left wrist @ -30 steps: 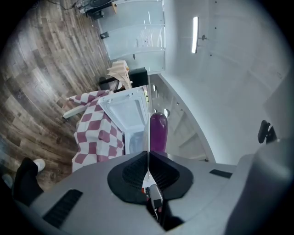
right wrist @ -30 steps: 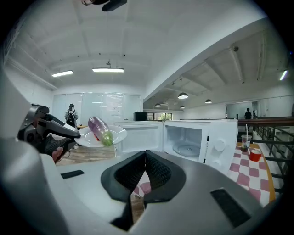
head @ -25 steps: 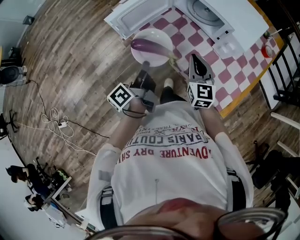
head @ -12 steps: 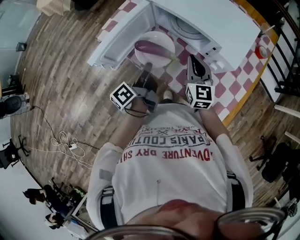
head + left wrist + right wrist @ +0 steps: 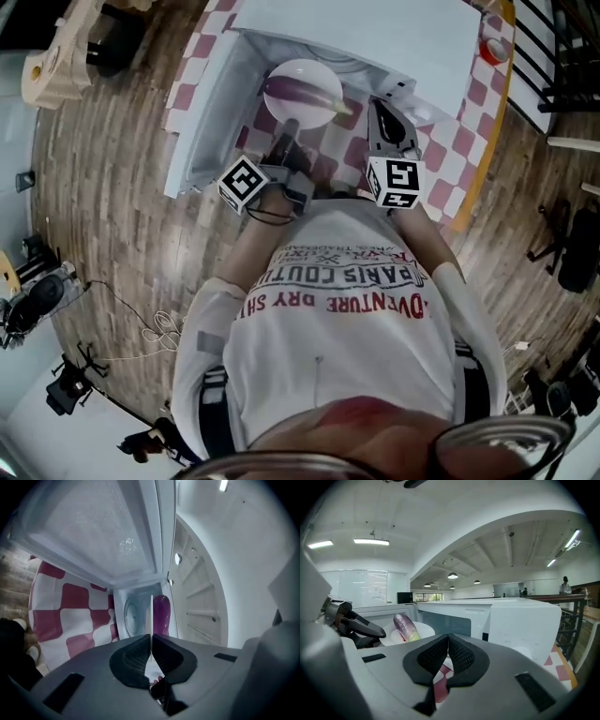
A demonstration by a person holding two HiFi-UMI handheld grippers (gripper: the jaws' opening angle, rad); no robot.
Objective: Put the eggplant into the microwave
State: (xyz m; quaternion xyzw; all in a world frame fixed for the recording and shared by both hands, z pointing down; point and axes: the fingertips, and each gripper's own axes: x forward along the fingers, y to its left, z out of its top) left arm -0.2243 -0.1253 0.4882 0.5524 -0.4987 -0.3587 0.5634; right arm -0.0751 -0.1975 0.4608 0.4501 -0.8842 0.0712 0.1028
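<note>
Comparing with a second ago, the left claw (image 5: 290, 131) has carried the round white plate (image 5: 302, 70) with the long purple eggplant (image 5: 300, 92) forward, from the front edge of the bench (image 5: 469, 131) with its red and white checked cloth up to the mouth of the white microwave (image 5: 375, 37). The open microwave door (image 5: 202, 122) now stands to the left side of this claw, and the cavity is directly ahead of it. I judge that the approach is almost finished and what remains is to push the plate inside and lay it down; the eggplant is not yet in the microwave. The left claw is closed tight on the near rim of the plate, which shows edge-on between its jaws in the left gripper view, and the eggplant lies on the plate just beyond the claw tips. The right claw (image 5: 448, 644) has also come forward, beside the left one on its right; its jaws are pressed together with nothing between them, and it touches neither the plate nor the microwave. Both arms are stretched in front of the body, and both claws point nearly level, only a little downward, toward the microwave.
</note>
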